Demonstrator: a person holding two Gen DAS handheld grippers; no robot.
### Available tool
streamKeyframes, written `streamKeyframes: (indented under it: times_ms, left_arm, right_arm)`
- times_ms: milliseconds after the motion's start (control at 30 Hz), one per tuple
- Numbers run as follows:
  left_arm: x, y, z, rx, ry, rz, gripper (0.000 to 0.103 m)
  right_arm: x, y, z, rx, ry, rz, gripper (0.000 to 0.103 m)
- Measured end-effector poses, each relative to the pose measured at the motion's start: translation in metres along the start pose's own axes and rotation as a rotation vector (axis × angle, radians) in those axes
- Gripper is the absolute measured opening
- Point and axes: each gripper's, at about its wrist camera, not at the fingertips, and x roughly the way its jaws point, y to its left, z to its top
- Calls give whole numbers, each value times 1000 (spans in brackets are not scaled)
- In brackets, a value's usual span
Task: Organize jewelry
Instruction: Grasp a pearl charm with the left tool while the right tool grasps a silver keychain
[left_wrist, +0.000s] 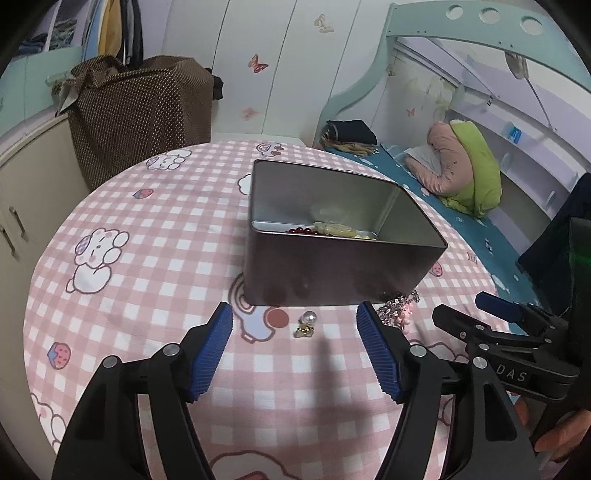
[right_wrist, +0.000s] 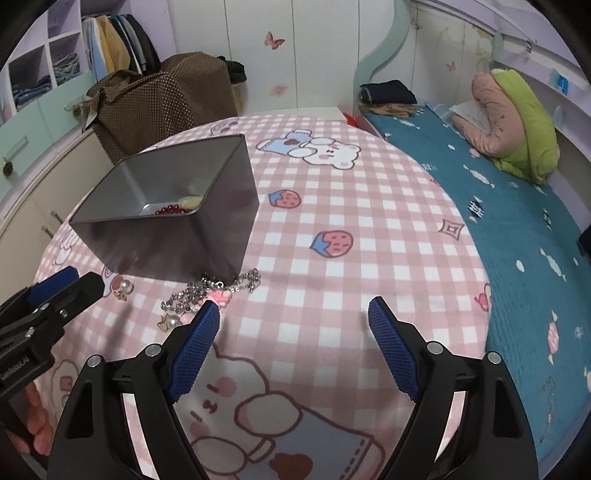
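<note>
A grey metal tin (left_wrist: 343, 266) stands open on the pink checked tablecloth (left_wrist: 147, 229); it also shows in the right wrist view (right_wrist: 177, 236). Inside lie red beads (left_wrist: 301, 230) and a pale yellow piece (left_wrist: 340, 229). A pearl earring (left_wrist: 306, 323) lies just in front of the tin, between the fingers of my open, empty left gripper (left_wrist: 294, 334). A silver chain with pink charms (right_wrist: 210, 291) lies at the tin's near corner, just left of my open, empty right gripper (right_wrist: 293, 314). The chain also shows in the left wrist view (left_wrist: 397, 310).
A brown dotted bag (left_wrist: 136, 114) stands behind the table on the left. A bed with a blue sheet (right_wrist: 517, 236) and a pink and green pillow (right_wrist: 517, 122) runs along the right. White cabinets (left_wrist: 22, 206) stand at the left.
</note>
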Motion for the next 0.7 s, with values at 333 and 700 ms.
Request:
streamKeyframes:
  times_ms: [333,700]
  left_arm:
    - [15,-11,-3,23,57,-10,54]
    - [33,-21,0,48,125,11,16]
  right_arm:
    - [3,-7,-1,26,5,33,80]
    - [7,-5,-1,13,-2,83,80]
